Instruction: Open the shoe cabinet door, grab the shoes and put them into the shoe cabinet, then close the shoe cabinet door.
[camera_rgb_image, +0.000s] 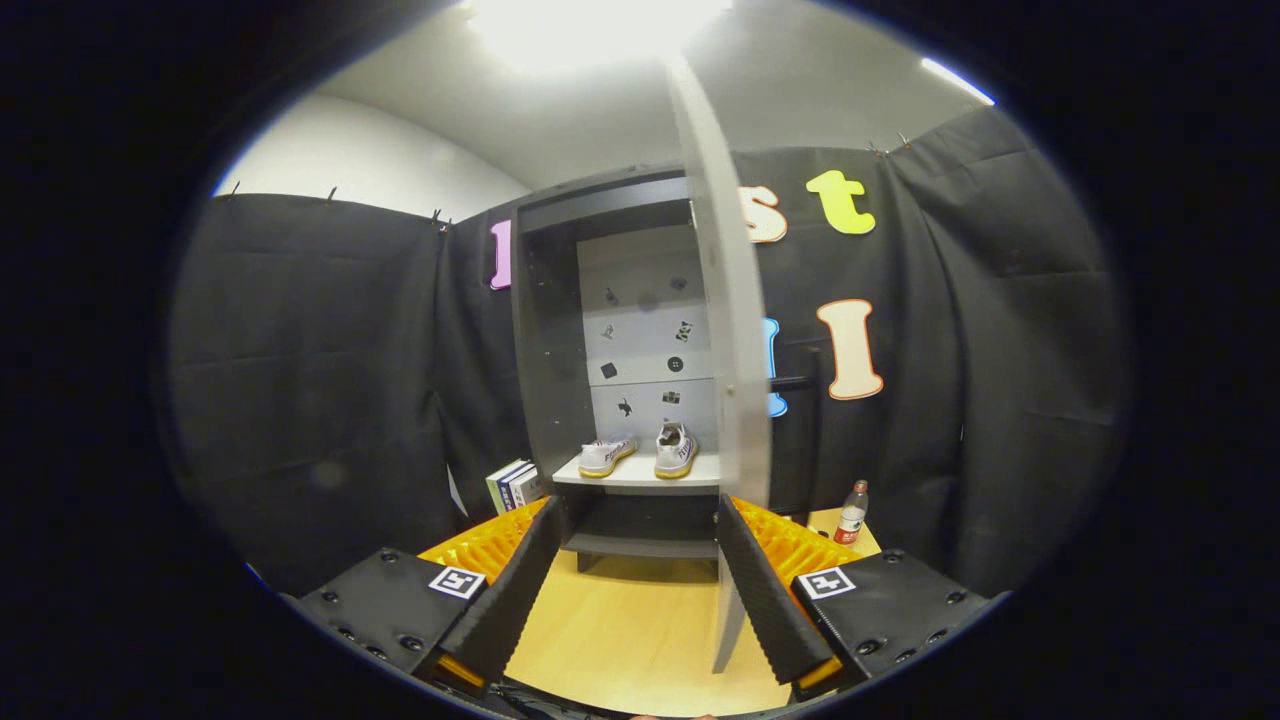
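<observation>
The grey shoe cabinet (545, 330) stands on the wooden table, straight beyond my fingers. Its door (728, 330) is swung open toward me, seen edge-on, with its lower edge right by the right finger. Two white shoes with yellow soles sit side by side on the cabinet's middle shelf (640, 478): the left shoe (605, 456) and the right shoe (676, 450). My gripper (640, 560) is open, with nothing between its fingers. The right fingertip (745, 545) is close to the door's edge; I cannot tell if they touch.
Several books (513, 486) stand to the left of the cabinet. A small bottle with a red label (852, 512) stands on the table to the right, past the door. A lower cabinet shelf (640, 545) lies under the shoes. Bare wooden tabletop (630, 620) stretches between my fingers.
</observation>
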